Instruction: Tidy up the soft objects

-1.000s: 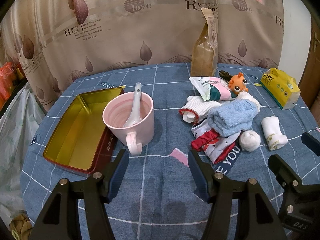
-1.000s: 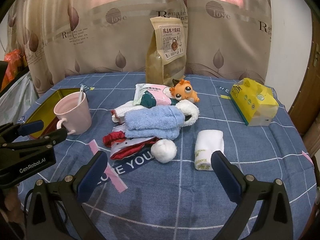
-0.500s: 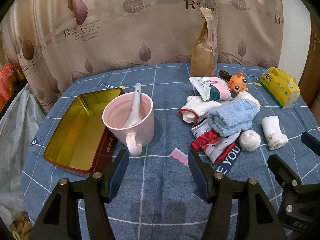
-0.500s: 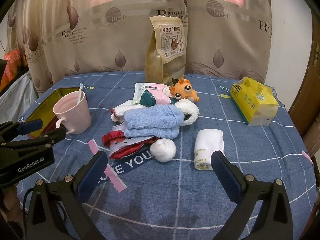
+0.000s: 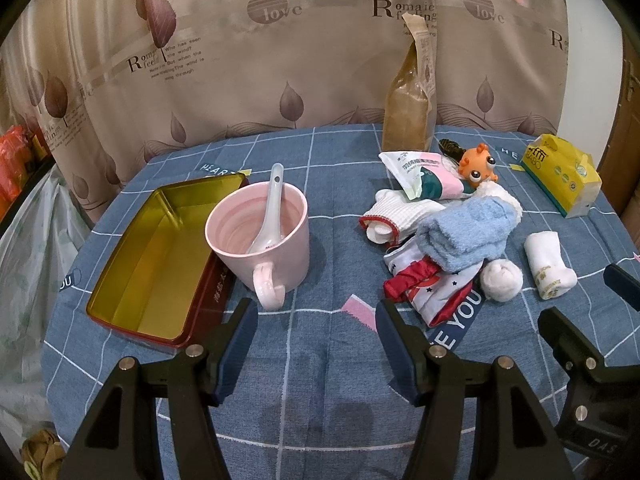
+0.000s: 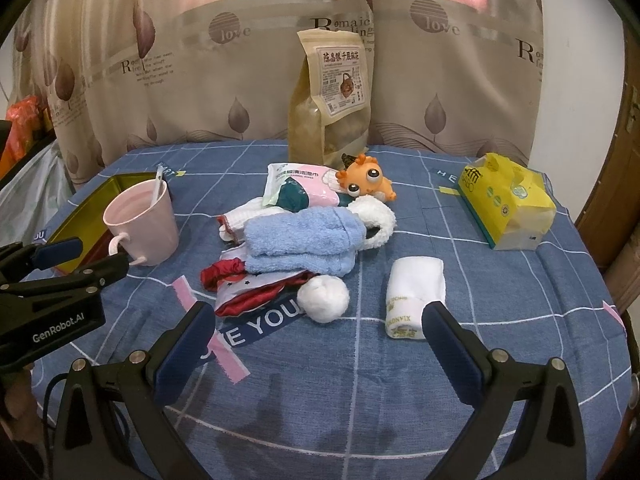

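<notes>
A pile of soft things lies mid-table: a folded blue towel (image 6: 300, 242) (image 5: 466, 230), a red and white starred cloth (image 6: 256, 286) under it, a white ribbed sock (image 5: 394, 216), a white ball of sock (image 6: 323, 298) (image 5: 501, 280) and a rolled white sock (image 6: 416, 294) (image 5: 548, 266) to the right. An empty gold tin (image 5: 156, 248) sits at the left. My left gripper (image 5: 316, 336) is open and empty, near the table's front edge. My right gripper (image 6: 316, 344) is open and empty, just short of the white ball.
A pink mug (image 5: 260, 236) with a white spoon stands beside the tin. An orange toy (image 6: 366, 180), a wipes pack (image 6: 300, 188), a tall snack bag (image 6: 332, 96) and a yellow tissue pack (image 6: 506, 204) stand behind the pile. A curtain hangs behind the table.
</notes>
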A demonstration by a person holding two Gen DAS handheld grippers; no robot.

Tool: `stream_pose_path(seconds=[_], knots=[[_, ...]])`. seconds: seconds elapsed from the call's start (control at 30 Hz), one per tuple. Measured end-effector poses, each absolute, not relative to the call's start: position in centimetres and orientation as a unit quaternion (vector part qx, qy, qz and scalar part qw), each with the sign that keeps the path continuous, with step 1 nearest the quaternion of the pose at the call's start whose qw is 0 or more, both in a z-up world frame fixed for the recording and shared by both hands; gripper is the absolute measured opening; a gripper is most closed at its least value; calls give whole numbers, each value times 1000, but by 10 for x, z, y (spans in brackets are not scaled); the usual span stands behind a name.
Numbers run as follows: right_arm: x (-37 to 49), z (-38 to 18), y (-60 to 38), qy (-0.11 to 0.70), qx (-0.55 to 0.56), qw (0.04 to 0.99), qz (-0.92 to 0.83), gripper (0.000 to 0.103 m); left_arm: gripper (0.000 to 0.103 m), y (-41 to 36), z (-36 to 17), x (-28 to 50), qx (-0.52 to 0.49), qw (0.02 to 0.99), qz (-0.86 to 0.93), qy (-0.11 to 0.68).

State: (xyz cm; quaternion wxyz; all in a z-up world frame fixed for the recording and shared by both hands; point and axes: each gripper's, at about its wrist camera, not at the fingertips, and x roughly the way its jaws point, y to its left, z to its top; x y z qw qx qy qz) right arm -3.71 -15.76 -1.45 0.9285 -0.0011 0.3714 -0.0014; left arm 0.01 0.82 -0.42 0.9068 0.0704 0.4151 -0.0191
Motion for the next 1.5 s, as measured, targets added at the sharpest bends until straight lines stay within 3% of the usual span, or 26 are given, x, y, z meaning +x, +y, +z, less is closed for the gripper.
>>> stream_pose_path(seconds=[0.77,1.1,1.5], knots=[[-32,-17,-176,379,-28,924,-28,101,63,11,-11,4,67,903,-19,425],[-18,-33,-211,412,0,910,-46,84,63,12,-15,10,81,902,-32,422],[28,-65,-229,456,-3,888,-61,75,63,5,-16,23,92,901,-73,419]])
